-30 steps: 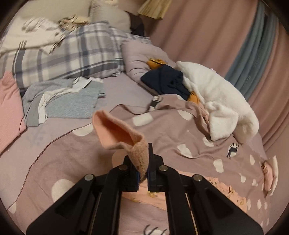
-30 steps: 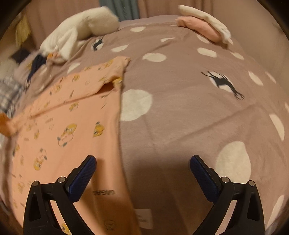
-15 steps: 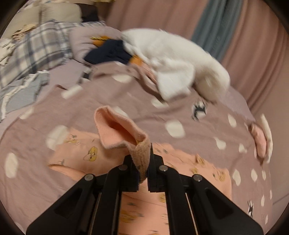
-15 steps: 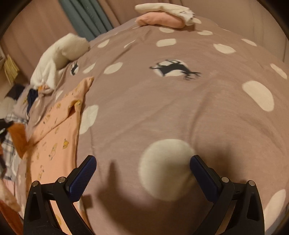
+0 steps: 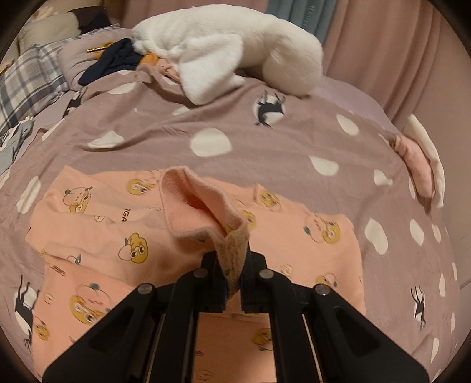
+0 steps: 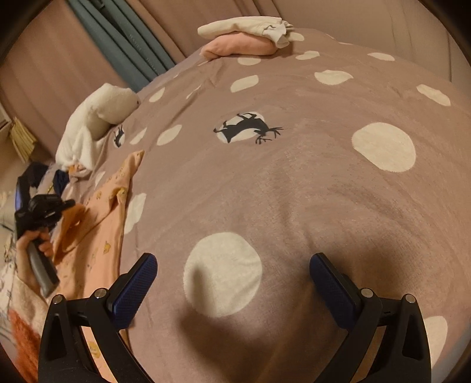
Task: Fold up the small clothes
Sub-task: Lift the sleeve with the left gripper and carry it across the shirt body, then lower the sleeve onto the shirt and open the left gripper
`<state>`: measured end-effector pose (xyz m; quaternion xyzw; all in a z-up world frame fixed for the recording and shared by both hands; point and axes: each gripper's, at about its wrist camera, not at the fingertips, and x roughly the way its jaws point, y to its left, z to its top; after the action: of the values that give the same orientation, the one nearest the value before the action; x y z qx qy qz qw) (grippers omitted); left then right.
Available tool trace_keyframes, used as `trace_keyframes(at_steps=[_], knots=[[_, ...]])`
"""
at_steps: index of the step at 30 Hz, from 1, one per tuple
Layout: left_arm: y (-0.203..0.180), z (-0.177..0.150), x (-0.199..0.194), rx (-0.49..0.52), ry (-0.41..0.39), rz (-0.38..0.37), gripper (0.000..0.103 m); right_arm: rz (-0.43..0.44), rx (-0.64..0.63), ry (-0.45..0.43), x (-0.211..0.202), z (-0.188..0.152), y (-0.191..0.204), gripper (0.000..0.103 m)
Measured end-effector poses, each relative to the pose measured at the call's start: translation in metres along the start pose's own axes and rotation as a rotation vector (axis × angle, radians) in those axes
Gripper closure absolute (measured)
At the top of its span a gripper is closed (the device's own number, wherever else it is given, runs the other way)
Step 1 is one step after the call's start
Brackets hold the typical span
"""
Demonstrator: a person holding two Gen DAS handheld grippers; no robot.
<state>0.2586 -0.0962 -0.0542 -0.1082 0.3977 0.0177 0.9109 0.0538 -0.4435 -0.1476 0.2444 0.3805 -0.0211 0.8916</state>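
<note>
Fleece: left gripper [image 5: 234,278] clenched on ribbed cuff of fuzzy pink garment [image 5: 197,206], which curls up ahead of jaws. Right gripper [image 6: 232,282] released, jaws wide over soft dotted blanket [image 6: 294,182].

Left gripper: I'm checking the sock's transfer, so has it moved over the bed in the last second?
Yes. The left gripper, shut on the pink sock, has swung from facing the plaid pillow to above the peach garment.

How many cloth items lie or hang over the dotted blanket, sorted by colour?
Pink or peach: 3 (held sock, printed garment, folded piece)
White or cream: 2 (fluffy plush, folded piece)
Dark navy: 1 (crumpled cloth)
Total: 6
</note>
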Motion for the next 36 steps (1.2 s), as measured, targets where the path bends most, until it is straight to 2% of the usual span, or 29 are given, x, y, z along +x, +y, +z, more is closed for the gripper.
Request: trace_keyframes(at_steps=[3, 6, 10, 13, 18, 27, 33, 36], knots=[[-0.017, -0.005, 0.000, 0.031, 0.002, 0.002, 0.098, 0.001, -0.082, 0.022, 0.002, -0.001, 0.013, 0.001], [-0.032, -0.009, 0.002, 0.053, 0.014, -0.008, 0.098, 0.050, -0.181, 0.031, 0.002, -0.006, 0.031, 0.001], [-0.049, -0.016, 0.003, 0.077, 0.028, -0.022, 0.098, 0.136, -0.239, 0.035, 0.000, -0.010, 0.047, 0.001], [-0.064, -0.020, 0.004, 0.099, 0.034, -0.029, 0.098, 0.200, -0.251, 0.040, -0.002, -0.011, 0.053, 0.001], [-0.078, -0.028, 0.013, 0.080, 0.055, -0.056, 0.098, 0.248, -0.236, 0.044, -0.003, -0.012, 0.050, 0.001], [-0.102, -0.030, 0.015, 0.091, 0.049, -0.091, 0.097, 0.233, -0.189, 0.091, 0.003, -0.015, 0.030, 0.001], [-0.104, -0.039, 0.035, 0.068, 0.110, -0.103, 0.097, 0.286, -0.204, 0.100, -0.002, -0.018, 0.031, 0.001], [-0.112, -0.044, 0.035, 0.103, 0.099, -0.087, 0.097, 0.298, -0.210, 0.099, -0.002, -0.018, 0.033, 0.001]])
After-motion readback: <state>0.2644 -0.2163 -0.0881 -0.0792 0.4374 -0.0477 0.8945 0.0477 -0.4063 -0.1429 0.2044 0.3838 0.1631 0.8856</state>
